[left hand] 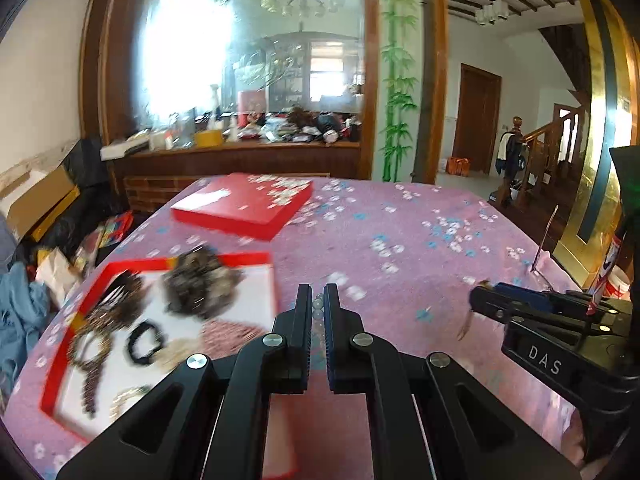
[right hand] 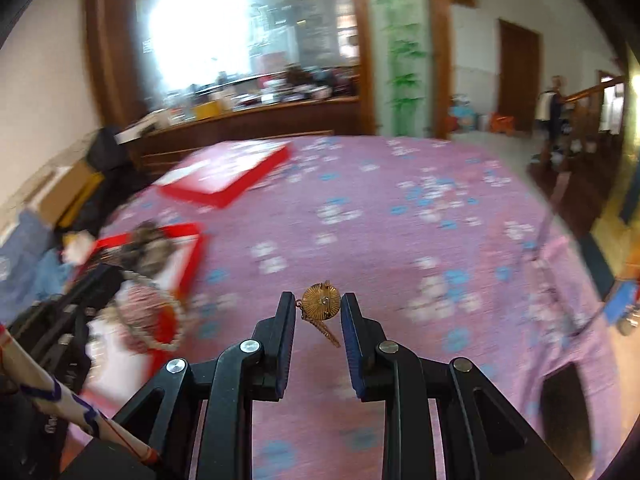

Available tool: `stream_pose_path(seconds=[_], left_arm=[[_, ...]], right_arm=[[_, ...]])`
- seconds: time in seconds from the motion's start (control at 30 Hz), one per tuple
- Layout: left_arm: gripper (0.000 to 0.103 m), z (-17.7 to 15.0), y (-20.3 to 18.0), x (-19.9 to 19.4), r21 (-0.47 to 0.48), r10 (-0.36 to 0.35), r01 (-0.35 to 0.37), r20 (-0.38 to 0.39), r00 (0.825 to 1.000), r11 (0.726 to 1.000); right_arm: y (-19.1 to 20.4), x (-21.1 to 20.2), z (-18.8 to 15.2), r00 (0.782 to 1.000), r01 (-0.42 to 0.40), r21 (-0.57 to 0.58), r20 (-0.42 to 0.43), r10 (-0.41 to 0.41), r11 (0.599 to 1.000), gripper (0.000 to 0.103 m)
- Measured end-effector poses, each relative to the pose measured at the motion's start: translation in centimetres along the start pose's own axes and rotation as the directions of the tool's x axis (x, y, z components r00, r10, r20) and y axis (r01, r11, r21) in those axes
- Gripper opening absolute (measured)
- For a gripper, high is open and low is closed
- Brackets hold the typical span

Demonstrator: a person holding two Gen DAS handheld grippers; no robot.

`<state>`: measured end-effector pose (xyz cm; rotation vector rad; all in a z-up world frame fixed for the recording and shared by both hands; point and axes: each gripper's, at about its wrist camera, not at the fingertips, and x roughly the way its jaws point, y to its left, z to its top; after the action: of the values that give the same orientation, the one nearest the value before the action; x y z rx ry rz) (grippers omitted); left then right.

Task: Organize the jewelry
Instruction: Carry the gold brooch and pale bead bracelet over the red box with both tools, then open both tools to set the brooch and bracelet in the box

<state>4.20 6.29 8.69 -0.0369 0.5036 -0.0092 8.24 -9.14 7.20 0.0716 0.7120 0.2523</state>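
My left gripper [left hand: 318, 300] is shut on a string of pale beads [left hand: 317, 309], held above the pink flowered cloth [left hand: 400, 240]. To its left lies an open red box [left hand: 100, 280] with a white lining, holding dark bracelets, a hair comb and a dark fluffy piece [left hand: 200, 284]. My right gripper [right hand: 319, 304] is shut on a round gold brooch [right hand: 321, 300] with a dangling tassel, held above the cloth. The right gripper also shows in the left wrist view [left hand: 480, 300] at the right. The left gripper shows at the left edge of the right wrist view [right hand: 92, 280].
The red box lid [left hand: 244, 204] lies farther back on the cloth. A wooden counter [left hand: 240, 152] with clutter stands behind the table. Boxes and blue cloth lie on the floor at the left. A thin rod [left hand: 544, 240] stands at the table's right edge.
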Motion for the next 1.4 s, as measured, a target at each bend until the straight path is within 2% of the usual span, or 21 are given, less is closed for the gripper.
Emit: stream_pose_path(seconds=[0.07, 0.17, 0.33, 0.47, 0.63, 0.73, 0.8, 0.83, 0.87, 0.9, 0.97, 1.0, 1.07, 1.13, 1.17, 1.2, 1.27, 1.33, 1.4], left_arm=[[0.005, -0.6, 2.3, -0.8, -0.005, 0.006, -0.007, -0.033, 0.999, 1.0], [0.005, -2.2, 6.2, -1.7, -0.034, 0.029, -0.032, -0.077, 0.997, 0.999], [0.005, -4.8, 11.1, -1.2, -0.103, 0.054, -0.071, -0.159, 0.986, 0.992], [0.005, -5.8, 12.9, -0.5, -0.146, 0.024, -0.053, -0.194, 0.981, 0.988], [0.005, -6.6, 13.5, 0.3, -0.16, 0.011, -0.047, -0.221, 0.975, 0.986], [0.005, -6.6, 13.6, -0.2, -0.17, 0.017, -0.053, -0.205, 0.979, 0.984], [0.007, -6.2, 13.9, -0.7, -0.182, 0.023, -0.059, -0.19, 0.981, 0.982], [0.009, -6.0, 14.1, -1.2, -0.19, 0.034, -0.068, -0.178, 0.983, 0.979], [0.016, -5.9, 14.3, -1.6, -0.197, 0.046, -0.078, -0.166, 0.985, 0.977], [0.023, -5.7, 14.5, -2.5, -0.201, 0.072, -0.1, -0.141, 0.987, 0.974], [0.03, -5.7, 14.8, -3.9, -0.196, 0.129, -0.147, -0.099, 0.987, 0.97], [0.03, -5.9, 14.8, -4.9, -0.188, 0.172, -0.182, -0.07, 0.983, 0.965], [0.033, -6.8, 14.7, -6.9, -0.188, 0.235, -0.236, -0.028, 0.971, 0.953], [0.044, -7.8, 14.7, -8.4, -0.196, 0.264, -0.261, -0.013, 0.964, 0.945], [0.06, -8.1, 14.8, -8.9, -0.201, 0.276, -0.273, -0.011, 0.961, 0.941], [0.071, -8.7, 14.8, -9.8, -0.22, 0.294, -0.288, -0.006, 0.956, 0.932], [0.072, -9.6, 14.7, -11.0, -0.228, 0.319, -0.307, 0.019, 0.947, 0.924], [0.075, -10.0, 14.2, -11.9, -0.198, 0.349, -0.336, 0.032, 0.937, 0.921], [0.09, -10.5, 13.7, -12.6, -0.178, 0.368, -0.354, 0.052, 0.928, 0.918]], right_arm=[[2.4, 0.0, -0.4, 0.997, -0.071, -0.018, -0.023, 0.07, 0.997, 0.025], [7.2, 0.1, -1.1, 0.981, -0.185, -0.064, -0.068, 0.181, 0.981, 0.025], [13.0, 1.9, -2.6, 0.95, -0.287, -0.092, -0.154, 0.272, 0.953, 0.026], [15.2, 4.6, -3.9, 0.931, -0.305, -0.07, -0.23, 0.282, 0.95, 0.026], [14.6, 6.8, -4.9, 0.931, -0.253, -0.033, -0.281, 0.234, 0.967, 0.029], [13.9, 6.2, -4.7, 0.936, -0.244, -0.025, -0.267, 0.229, 0.969, 0.033], [13.6, 5.1, -4.2, 0.942, -0.248, -0.028, -0.239, 0.235, 0.968, 0.041], [13.6, 4.5, -4.0, 0.947, -0.244, -0.033, -0.222, 0.231, 0.969, 0.042], [13.5, 3.8, -3.8, 0.955, -0.232, -0.039, -0.2, 0.22, 0.972, 0.042], [13.4, 3.0, -3.6, 0.962, -0.219, -0.047, -0.179, 0.207, 0.975, 0.041], [13.7, 1.4, -3.6, 0.978, -0.177, -0.094, -0.133, 0.164, 0.98, 0.043], [14.2, 0.3, -4.0, 0.989, -0.12, -0.142, -0.101, 0.106, 0.983, 0.05], [14.9, -0.9, -5.2, 0.999, -0.028, -0.204, -0.05, 0.018, 0.979, 0.063], [15.5, -2.1, -7.0, 0.999, 0.034, -0.255, 0.002, -0.034, 0.966, 0.063], [15.7, -2.4, -7.5, 0.998, 0.064, -0.274, 0.02, -0.061, 0.96, 0.063], [15.9, -2.8, -8.5, 0.994, 0.106, -0.294, 0.044, -0.098, 0.95, 0.063], [16.0, -3.3, -9.9, 0.99, 0.142, -0.306, 0.059, -0.13, 0.941, 0.069], [15.7, -3.7, -10.9, 0.987, 0.163, -0.302, 0.06, -0.152, 0.939, 0.071], [15.2, -4.4, -12.0, 0.982, 0.188, -0.3, 0.072, -0.175, 0.935, 0.071]])
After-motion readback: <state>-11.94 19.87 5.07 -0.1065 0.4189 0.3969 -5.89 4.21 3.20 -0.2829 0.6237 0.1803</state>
